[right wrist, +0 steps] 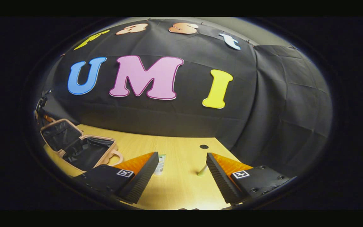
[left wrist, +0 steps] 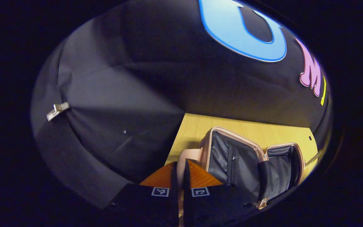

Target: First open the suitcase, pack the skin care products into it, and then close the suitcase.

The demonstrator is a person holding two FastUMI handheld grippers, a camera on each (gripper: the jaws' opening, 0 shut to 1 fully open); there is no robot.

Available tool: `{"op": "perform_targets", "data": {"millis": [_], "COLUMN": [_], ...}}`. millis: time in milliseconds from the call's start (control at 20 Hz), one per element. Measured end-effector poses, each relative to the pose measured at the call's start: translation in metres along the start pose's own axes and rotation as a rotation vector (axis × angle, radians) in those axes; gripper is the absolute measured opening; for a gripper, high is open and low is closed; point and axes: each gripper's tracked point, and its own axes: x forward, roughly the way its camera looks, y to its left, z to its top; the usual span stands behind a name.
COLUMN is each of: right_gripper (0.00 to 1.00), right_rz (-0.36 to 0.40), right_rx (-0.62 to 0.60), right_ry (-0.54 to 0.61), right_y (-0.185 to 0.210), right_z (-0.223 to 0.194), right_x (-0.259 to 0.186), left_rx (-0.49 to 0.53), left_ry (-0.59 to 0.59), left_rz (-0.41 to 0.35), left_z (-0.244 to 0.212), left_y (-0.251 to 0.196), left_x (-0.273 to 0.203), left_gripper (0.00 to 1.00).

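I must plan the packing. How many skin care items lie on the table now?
2. A bottle stands partly behind the right hand-held gripper's left finger; a slim tube lies between its fingers. More may be hidden behind the fingers or suitcase.

The suitcase lies open on the desk, near its left edge in the right gripper view, the lid standing up toward the booth's wall. A small bottle stands right of the suitcase, partly behind a finger of the right gripper. Further right, toward the desk's far right corner, lies a slim tube, with a round hole behind it.
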Motion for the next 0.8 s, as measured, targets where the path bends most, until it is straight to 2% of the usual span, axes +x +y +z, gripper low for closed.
{"op": "perform_targets", "data": {"millis": [100, 200, 250, 350, 400, 450, 650, 750, 800], "right_gripper": [0.97, 0.96, 0.96, 0.96, 0.96, 0.96, 0.96, 0.94, 0.94], "right_rz": [-0.013, -0.032, -0.037, -0.051, -0.053, -0.061, -0.038, -0.016, -0.007], "right_rx": [-0.005, -0.036, -0.038, -0.027, -0.028, -0.025, -0.022, -0.018, -0.008], "right_ry": [-0.009, -0.03, -0.035, -0.054, -0.068, -0.076, -0.108, -0.094, -0.09], "right_y": [-0.003, -0.012, -0.016, -0.028, -0.033, -0.04, -0.053, -0.056, -0.058], "right_z": [-0.004, -0.004, -0.005, 0.0, 0.004, 0.006, 0.007, -0.001, -0.004], "right_x": [0.003, 0.007, 0.01, 0.015, 0.018, 0.021, 0.034, 0.042, 0.044], "left_rx": [-0.009, 0.075, 0.108, 0.129, 0.133, 0.149, 0.181, 0.201, 0.196], "left_ry": [0.04, 0.035, 0.007, -0.084, -0.142, -0.21, -0.501, -0.563, -0.585], "left_rz": [0.017, 0.12, 0.161, 0.189, 0.184, 0.171, 0.048, 0.019, -0.02], "left_z": [-0.022, -0.024, -0.019, 0.002, 0.013, 0.033, 0.083, 0.075, 0.064], "left_y": [0.012, 0.026, 0.03, 0.023, 0.005, -0.011, -0.142, -0.213, -0.252], "left_x": [0.018, 0.015, 0.009, -0.018, -0.055, -0.069, -0.183, -0.225, -0.236], "left_gripper": [0.12, 0.19, 0.4, 0.61, 0.79, 0.97, 0.95, 0.95, 0.95]}}
